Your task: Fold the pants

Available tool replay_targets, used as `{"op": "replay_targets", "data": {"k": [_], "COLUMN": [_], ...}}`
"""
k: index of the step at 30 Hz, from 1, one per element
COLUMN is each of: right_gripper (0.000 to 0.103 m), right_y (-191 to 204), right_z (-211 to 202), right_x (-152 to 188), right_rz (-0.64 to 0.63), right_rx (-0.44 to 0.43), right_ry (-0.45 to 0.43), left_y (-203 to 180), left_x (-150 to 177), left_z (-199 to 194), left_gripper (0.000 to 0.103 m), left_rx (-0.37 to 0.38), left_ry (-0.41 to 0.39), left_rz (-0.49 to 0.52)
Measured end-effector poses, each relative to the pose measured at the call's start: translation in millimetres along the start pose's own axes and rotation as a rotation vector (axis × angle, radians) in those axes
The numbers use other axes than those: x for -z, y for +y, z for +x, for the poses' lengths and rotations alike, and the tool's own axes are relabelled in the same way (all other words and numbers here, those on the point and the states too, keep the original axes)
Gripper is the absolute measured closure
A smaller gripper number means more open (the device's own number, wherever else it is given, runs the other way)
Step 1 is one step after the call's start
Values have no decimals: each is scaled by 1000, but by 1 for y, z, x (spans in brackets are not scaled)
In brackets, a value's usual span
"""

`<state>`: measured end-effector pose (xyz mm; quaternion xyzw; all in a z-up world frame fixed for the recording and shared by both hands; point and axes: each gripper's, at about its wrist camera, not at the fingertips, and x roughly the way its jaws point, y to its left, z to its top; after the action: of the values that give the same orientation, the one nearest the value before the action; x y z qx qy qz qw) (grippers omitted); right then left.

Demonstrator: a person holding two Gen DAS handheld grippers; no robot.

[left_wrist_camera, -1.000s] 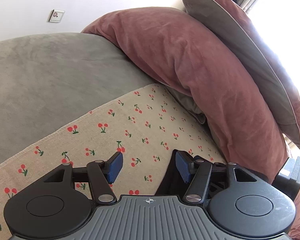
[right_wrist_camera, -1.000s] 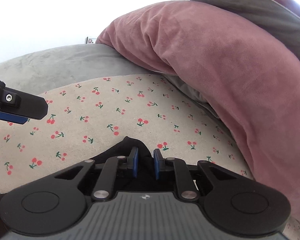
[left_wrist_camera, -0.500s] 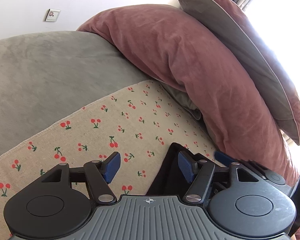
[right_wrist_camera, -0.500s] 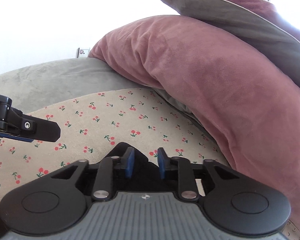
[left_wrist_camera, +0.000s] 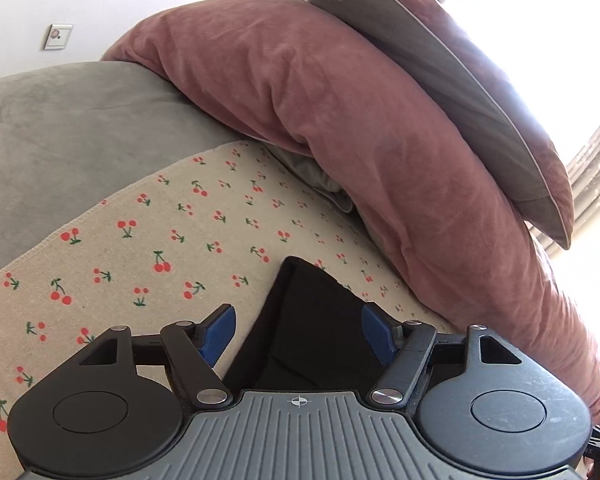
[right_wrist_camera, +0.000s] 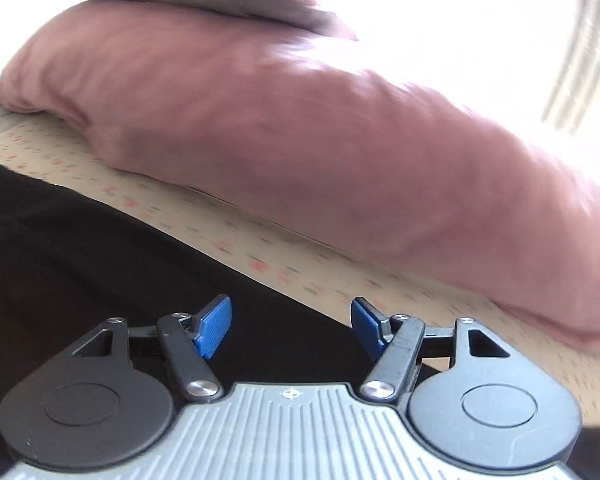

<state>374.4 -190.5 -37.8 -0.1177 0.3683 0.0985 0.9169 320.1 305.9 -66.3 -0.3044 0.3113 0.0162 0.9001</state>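
The black pants (left_wrist_camera: pixel 312 332) lie on a beige cherry-print cloth (left_wrist_camera: pixel 180 240). In the left wrist view a folded corner of them sits between the blue pads, and my left gripper (left_wrist_camera: pixel 298 332) is open just above it, holding nothing. In the right wrist view the pants (right_wrist_camera: pixel 100 260) fill the lower left with a straight edge running down to the right. My right gripper (right_wrist_camera: pixel 292 326) is open over that edge and empty. This view is blurred by motion.
A large pink pillow (left_wrist_camera: pixel 340 120) lies along the far right side of the cloth, with a grey and pink pillow (left_wrist_camera: pixel 440 60) on top. It also shows in the right wrist view (right_wrist_camera: pixel 300 120). A grey blanket (left_wrist_camera: pixel 60 120) covers the bed to the left.
My right gripper has let go of the pants, opened wide and swung to the right. My left gripper stayed open and shifted slightly, so more of the black corner shows between its pads.
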Motion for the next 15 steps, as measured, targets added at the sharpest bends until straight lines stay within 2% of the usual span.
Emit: {"op": "replay_targets", "data": {"k": [2, 5, 8, 10, 12, 15], "right_gripper": [38, 38, 38, 38, 38, 38], "right_y": [-61, -163, -249, -291, -317, -336], "right_z": [-12, -37, -62, -75, -79, -71], "right_x": [29, 82, 138, 173, 196, 209], "right_rz": [113, 356, 638, 814, 913, 909], "right_rx": [60, 164, 254, 299, 335, 416], "right_ry": [19, 39, 30, 8, -10, -24], "left_y": [-11, -36, -61, -77, -90, -101], "left_x": [5, 13, 10, 3, -5, -9], "left_z": [1, 9, 30, 48, 75, 116], "left_gripper": [24, 15, 14, 14, 13, 13], "left_rx": [21, 30, -41, -55, -53, -116], "left_ry": [21, 74, 102, 105, 150, 231], "left_rz": [22, 76, 80, 87, 100, 138]}}
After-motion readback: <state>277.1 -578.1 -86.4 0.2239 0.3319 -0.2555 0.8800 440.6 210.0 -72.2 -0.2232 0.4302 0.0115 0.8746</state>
